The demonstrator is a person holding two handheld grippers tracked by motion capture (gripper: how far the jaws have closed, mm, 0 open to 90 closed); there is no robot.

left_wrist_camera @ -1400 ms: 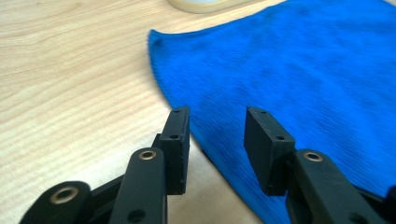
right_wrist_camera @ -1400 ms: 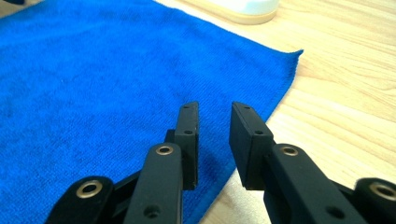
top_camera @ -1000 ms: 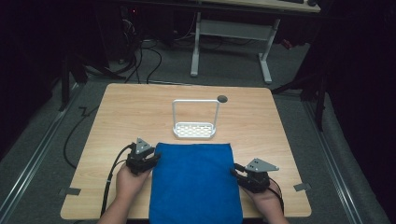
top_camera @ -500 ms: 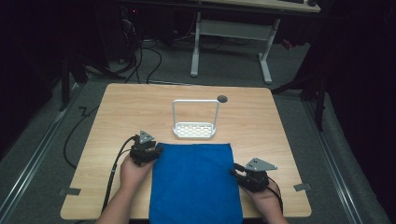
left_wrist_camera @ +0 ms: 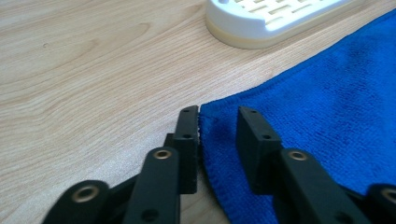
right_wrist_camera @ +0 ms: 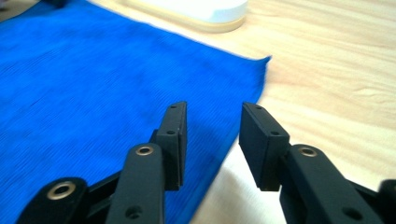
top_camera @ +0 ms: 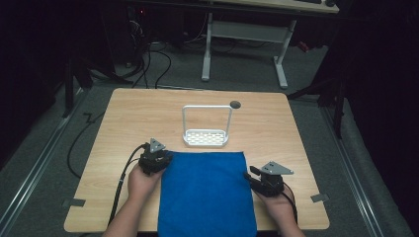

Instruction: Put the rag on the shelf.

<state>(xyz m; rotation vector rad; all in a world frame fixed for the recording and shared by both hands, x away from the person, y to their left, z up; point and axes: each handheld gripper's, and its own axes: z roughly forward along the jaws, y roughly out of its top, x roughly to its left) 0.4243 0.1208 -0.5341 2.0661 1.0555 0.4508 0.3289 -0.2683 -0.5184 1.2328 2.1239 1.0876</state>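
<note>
A blue cloth (top_camera: 205, 192) lies flat on the wooden table (top_camera: 138, 113), its near end hanging over the front edge. My left gripper (top_camera: 165, 159) sits at the cloth's far left corner. In the left gripper view its jaws (left_wrist_camera: 218, 114) straddle that corner of the cloth (left_wrist_camera: 327, 107); they have just been closing, but a gap still shows and the pads do not press. My right gripper (top_camera: 248, 175) rests at the cloth's right edge. Its jaws (right_wrist_camera: 212, 107) have just been opening and stand apart over the edge of the cloth (right_wrist_camera: 93, 79).
A white slotted tray with a tall wire handle (top_camera: 206, 138) stands just beyond the cloth's far edge, near both grippers. A round cable hole (top_camera: 235, 104) sits behind it. Bare wood lies left and right of the cloth. A cable (top_camera: 123, 173) trails from the left gripper.
My left gripper has crept a little away from the person, up to the cloth's far left corner. The right gripper's jaws stand slightly wider; that hand has stayed put.
</note>
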